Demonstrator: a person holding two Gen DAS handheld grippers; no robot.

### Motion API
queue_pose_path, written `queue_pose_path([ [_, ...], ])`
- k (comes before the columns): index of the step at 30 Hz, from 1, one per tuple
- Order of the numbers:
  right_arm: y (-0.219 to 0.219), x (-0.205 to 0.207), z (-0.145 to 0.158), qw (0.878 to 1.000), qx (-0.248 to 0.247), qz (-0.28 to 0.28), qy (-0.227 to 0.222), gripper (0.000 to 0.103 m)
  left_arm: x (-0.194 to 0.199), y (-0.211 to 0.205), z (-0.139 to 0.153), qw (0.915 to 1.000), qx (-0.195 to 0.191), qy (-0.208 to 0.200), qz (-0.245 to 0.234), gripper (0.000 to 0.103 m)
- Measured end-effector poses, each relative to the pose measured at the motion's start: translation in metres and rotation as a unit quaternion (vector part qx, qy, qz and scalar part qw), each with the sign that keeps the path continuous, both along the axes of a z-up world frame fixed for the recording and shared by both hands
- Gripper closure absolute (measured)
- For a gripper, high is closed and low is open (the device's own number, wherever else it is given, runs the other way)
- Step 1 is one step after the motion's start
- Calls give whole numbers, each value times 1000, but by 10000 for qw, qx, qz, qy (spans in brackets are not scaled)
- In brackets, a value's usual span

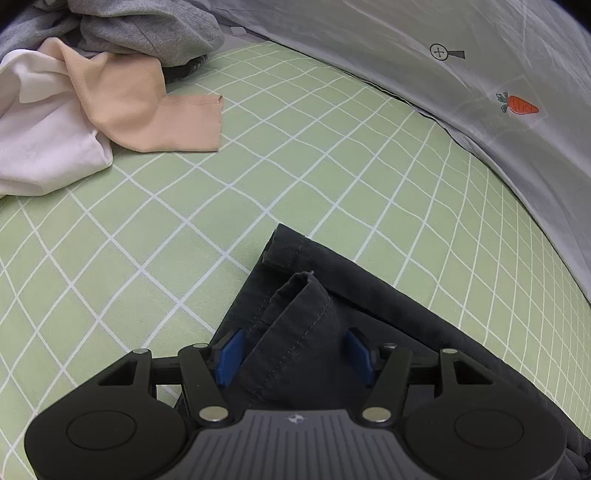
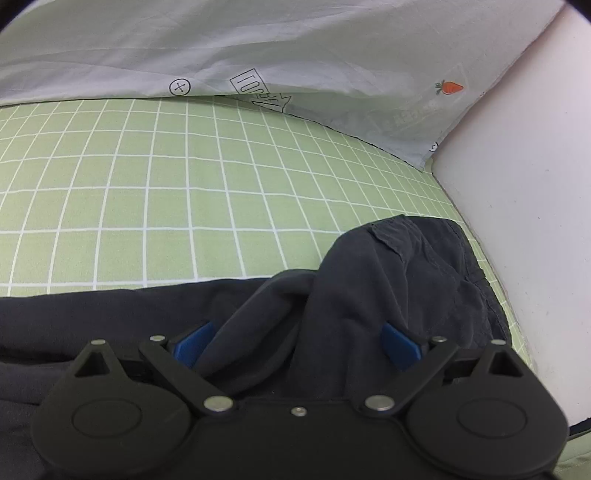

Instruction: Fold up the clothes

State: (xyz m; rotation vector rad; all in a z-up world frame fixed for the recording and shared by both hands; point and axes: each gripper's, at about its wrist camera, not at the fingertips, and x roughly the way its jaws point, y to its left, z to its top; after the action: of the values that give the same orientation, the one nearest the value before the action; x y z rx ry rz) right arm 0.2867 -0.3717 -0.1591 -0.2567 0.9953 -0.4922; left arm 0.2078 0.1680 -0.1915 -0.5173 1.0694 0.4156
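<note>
On the green checked bed sheet [image 1: 258, 155], dark creased trousers [image 1: 295, 306] are being bunched. Fabric is being straddled by spread left tongs [image 1: 295, 354]; right tongs [image 2: 295, 343] likewise.

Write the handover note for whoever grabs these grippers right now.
Left gripper: open, dark trousers leg hems between its pads, not pinched.
Right gripper: looks open, bunched waist end of the trousers between its pads.
Trousers lie on the green checked sheet, near the pale quilt.
Done: legs appear laid together lengthwise.
Left: finish folding the trousers, then the peach cloth, white garment and grey garment in the pile.
</note>
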Motion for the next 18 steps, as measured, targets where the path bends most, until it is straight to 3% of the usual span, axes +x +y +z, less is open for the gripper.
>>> queue_pose_path([
  [3, 7, -5, 10, 9996, -222, 123, -81, 12, 1, -1, 2, 9999, 61, -15, -102, 44],
  [5, 20, 1, 17, 9982, -411, 418, -114, 28, 3, -4, 7, 9996, 147, -115, -217, 45],
  [7, 30, 4, 19, 9971, -399, 640, -129, 58, 3, -6, 14, 9987, 234, -301, -345, 52],
  [9, 33, 8, 20, 9975, -153, 678, -105, 70, 5, -8, 19, 9975, 309, -428, -464, 58],
  [11, 28, 12, 17, 9988, 218, 443, -56, 73, 6, -6, 16, 9975, 295, -427, -477, 64],
  [18, 3, 16, 12, 9937, 1085, -262, -76, 67, -2, 6, 4, 9983, -145, -555, -121, 63],
])
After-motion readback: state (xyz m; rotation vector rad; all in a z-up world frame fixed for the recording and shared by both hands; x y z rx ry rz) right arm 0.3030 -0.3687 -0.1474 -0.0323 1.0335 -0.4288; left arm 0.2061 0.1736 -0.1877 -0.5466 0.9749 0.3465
